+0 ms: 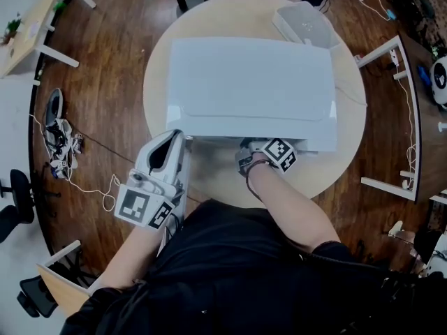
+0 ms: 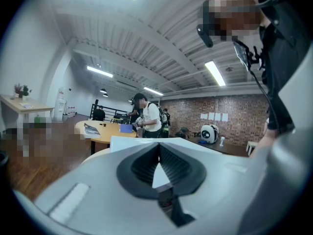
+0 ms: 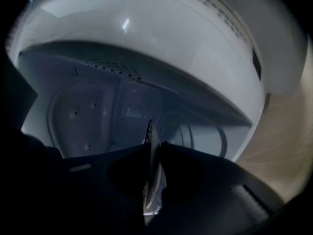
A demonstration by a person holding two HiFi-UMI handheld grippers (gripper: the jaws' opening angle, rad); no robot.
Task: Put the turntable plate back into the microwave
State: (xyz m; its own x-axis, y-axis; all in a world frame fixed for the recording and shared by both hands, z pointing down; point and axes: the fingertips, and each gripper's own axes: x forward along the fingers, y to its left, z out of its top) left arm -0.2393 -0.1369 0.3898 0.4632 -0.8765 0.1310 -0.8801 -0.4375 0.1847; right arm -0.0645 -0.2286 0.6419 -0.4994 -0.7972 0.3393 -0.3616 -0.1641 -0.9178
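right tool [image 3: 149,143]: jaws clamped on plate [image 3: 152,176] rim, at the microwave [image 1: 251,82] mouth. plate: reaches straight ahead of the tool, into the microwave cavity. left tool [image 2: 159,147]: jaws together, empty, beside the microwave's front left corner.

White microwave [image 1: 251,82] stands on the round bench [image 1: 167,68], cavity open. Clear glass turntable plate [image 3: 153,173] (edge-on, rim pinched in the right tool [image 3: 151,148]) reaches into that cavity.

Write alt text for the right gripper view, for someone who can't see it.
The right gripper is shut on a thin clear glass turntable plate, seen edge-on, its dark fingers pinching the rim. Beyond lies the open cavity of a white microwave.
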